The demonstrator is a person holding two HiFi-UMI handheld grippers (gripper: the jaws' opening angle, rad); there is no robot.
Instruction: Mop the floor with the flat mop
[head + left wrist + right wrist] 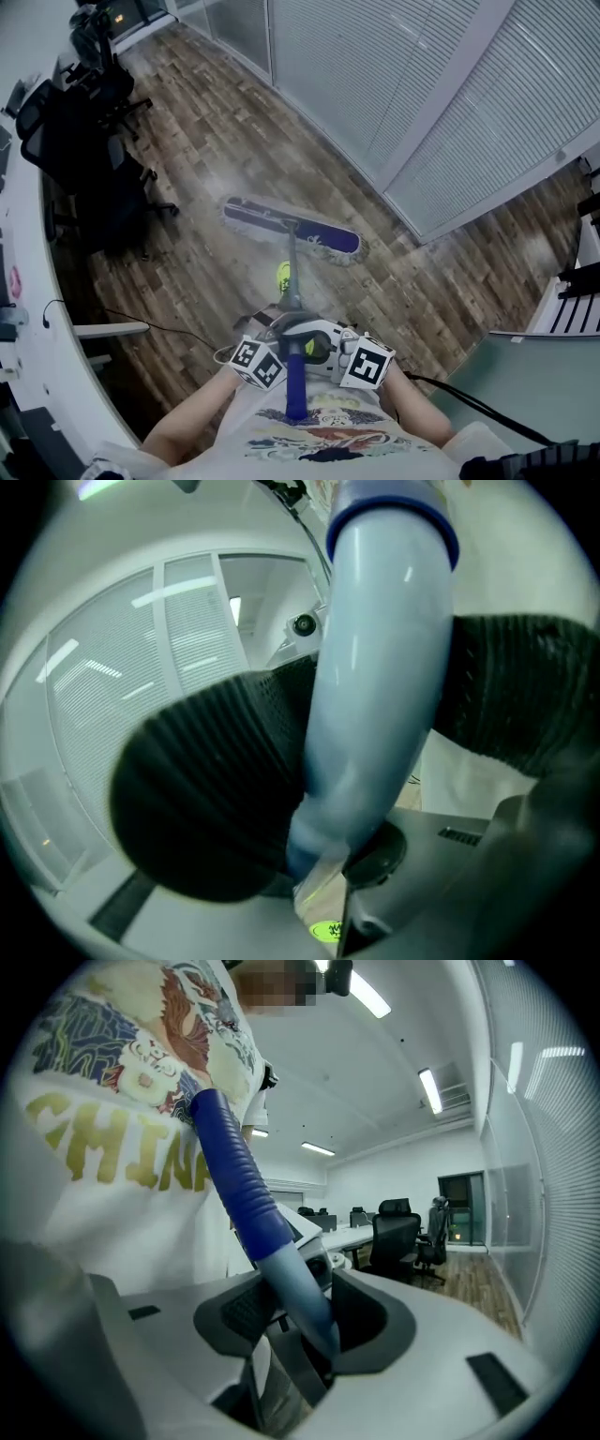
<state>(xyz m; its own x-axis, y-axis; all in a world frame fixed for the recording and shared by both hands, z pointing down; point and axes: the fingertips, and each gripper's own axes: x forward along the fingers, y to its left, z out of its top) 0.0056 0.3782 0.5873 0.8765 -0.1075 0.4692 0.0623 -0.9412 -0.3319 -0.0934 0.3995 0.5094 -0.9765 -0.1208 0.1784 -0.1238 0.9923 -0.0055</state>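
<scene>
The flat mop's blue pad head (291, 228) lies on the wooden floor (206, 169), close to the blind-covered glass wall. Its grey handle (294, 281) runs back toward me and ends in a blue ribbed grip (296, 389) in front of my shirt. My left gripper (279, 339) and right gripper (319, 345) meet on the handle from either side. In the left gripper view the pale shaft (375, 686) is squeezed between black ribbed pads (216, 789); the left gripper (375, 761) is shut on it. The right gripper (305, 1316) is shut on the shaft just below the blue grip (239, 1176).
Black office chairs (84, 122) crowd the far left beside a long white desk (37, 309). A yellow-green sticker (283, 275) marks the floor by the handle. A thin cable (150, 323) trails from the desk. A white rack (572, 300) and a grey surface (525, 384) stand at the right.
</scene>
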